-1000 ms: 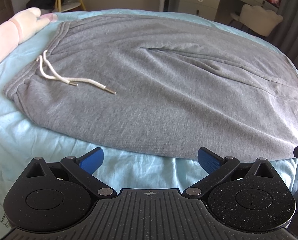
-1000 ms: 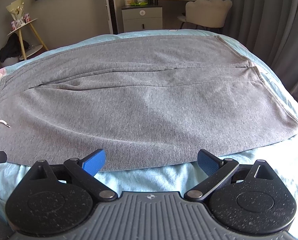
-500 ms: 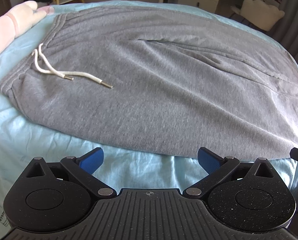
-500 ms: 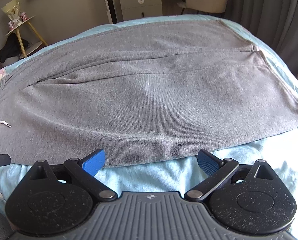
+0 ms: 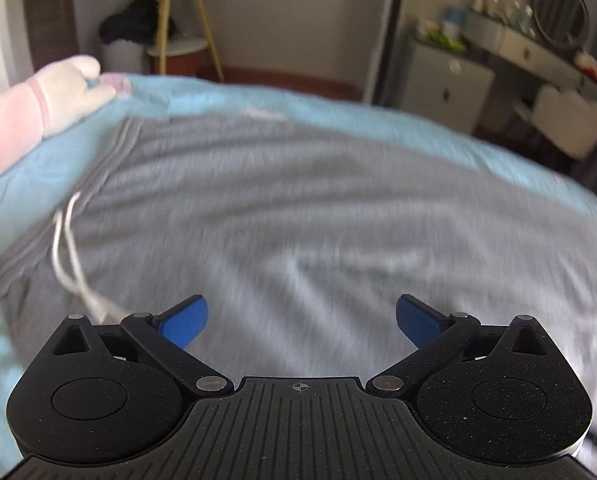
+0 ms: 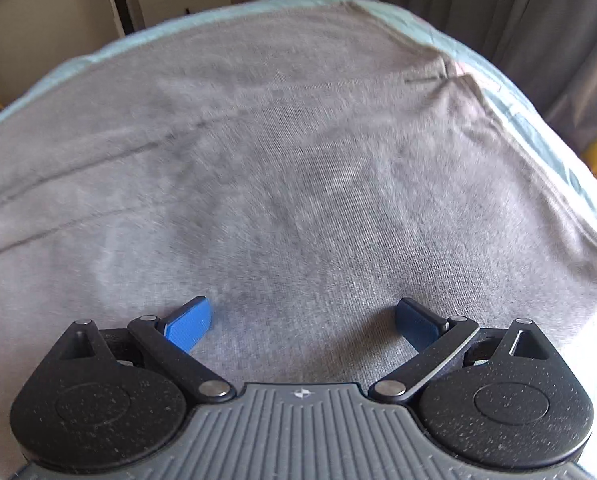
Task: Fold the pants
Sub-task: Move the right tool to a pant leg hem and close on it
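Observation:
Grey sweatpants [image 5: 306, 216] lie spread flat across a light blue bed [image 5: 338, 116], waistband to the left with a white drawstring [image 5: 68, 248]. My left gripper [image 5: 301, 322] is open over the near leg fabric, close to the drawstring ends, nothing between its blue pads. In the right wrist view the same pants [image 6: 298, 168] fill the frame, leg hems [image 6: 450, 76] at the far right. My right gripper [image 6: 303, 324] is open, low over the near leg. Both views are motion blurred.
A pale pink plush toy [image 5: 38, 100] lies at the bed's left edge. Behind the bed stand a yellow-legged stand [image 5: 178, 40], a white cabinet [image 5: 446, 80], a dresser with mirror [image 5: 538, 44] and a chair [image 5: 570, 120]. Grey curtains [image 6: 518, 12] hang on the right.
Both grippers have moved forward from the bed's near edge to over the pants; the blue sheet strip before them is gone. Both stay open.

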`<state>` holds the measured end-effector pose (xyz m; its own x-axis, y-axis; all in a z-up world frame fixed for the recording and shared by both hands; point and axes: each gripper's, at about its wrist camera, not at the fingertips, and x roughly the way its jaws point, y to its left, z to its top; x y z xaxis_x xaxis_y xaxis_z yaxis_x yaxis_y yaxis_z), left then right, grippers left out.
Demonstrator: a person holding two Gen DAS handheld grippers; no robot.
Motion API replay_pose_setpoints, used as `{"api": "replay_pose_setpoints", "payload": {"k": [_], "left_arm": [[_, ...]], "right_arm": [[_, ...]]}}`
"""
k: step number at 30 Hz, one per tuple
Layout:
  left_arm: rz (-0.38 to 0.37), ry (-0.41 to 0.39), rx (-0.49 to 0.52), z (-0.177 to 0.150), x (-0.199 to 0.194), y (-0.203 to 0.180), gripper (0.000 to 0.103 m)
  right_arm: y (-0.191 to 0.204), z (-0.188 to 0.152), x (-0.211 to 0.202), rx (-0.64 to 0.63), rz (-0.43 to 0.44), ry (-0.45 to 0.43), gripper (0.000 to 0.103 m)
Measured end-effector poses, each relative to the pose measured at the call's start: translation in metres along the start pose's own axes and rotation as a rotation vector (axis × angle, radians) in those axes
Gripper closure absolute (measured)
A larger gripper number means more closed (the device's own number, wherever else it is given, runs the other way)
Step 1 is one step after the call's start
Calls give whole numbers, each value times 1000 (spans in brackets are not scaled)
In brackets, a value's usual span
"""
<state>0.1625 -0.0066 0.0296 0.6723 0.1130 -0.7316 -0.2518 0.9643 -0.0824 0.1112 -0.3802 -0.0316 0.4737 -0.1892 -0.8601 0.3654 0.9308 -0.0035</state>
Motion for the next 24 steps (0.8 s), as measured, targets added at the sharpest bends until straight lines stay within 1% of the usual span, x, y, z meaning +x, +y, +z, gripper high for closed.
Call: {"api": "replay_pose_setpoints", "payload": {"k": [1, 3, 5, 7, 8, 9, 10, 12, 15, 16, 17, 19, 20, 21, 22, 23, 24], "left_arm": [[16, -6, -11, 7, 13, -2, 0], [41, -1, -70, 17, 40, 1, 0], [54, 9, -124, 15, 65, 11, 0], [70, 21, -126, 9, 83, 20, 0], [88, 26, -113, 3, 89, 26, 0], [101, 20, -103, 0, 92, 31, 0], [108, 4, -100, -2, 92, 36, 0], [92, -35, -121, -3, 88, 41, 0], [73, -111, -144, -1, 80, 44, 0], [66, -147, -145, -2, 79, 45, 0], [63, -179, -144, -4, 79, 46, 0], [57, -197, -128, -6, 81, 50, 0], [56, -193, -128, -6, 83, 54, 0], [61, -184, -145, -5, 85, 59, 0], [64, -181, -173, -5, 87, 65, 0], [59, -189, -213, -5, 86, 72, 0], [47, -198, -258, -6, 87, 78, 0]], "right_arm": [[0, -1, 1, -4, -3, -11, 4], [0, 0, 2, -3, -6, -15, 4], [0, -2, 1, 1, -10, -27, 4], [4, 1, 2, -20, -26, -14, 4], [8, 6, 0, -41, -35, 19, 4], [11, 16, -2, -48, -39, 47, 4], [12, 27, -6, -39, -22, 40, 4], [14, 63, -16, 9, 35, -43, 4], [20, 133, -5, 103, 70, -160, 4], [22, 161, 7, 159, 77, -184, 4], [24, 183, 18, 216, 75, -180, 5], [33, 228, 49, 326, 97, -163, 13], [40, 248, 64, 343, 95, -164, 23], [45, 265, 78, 358, 80, -164, 30], [48, 282, 93, 385, 52, -164, 34], [50, 293, 106, 422, 24, -168, 41], [50, 301, 116, 473, -2, -171, 43]]}}
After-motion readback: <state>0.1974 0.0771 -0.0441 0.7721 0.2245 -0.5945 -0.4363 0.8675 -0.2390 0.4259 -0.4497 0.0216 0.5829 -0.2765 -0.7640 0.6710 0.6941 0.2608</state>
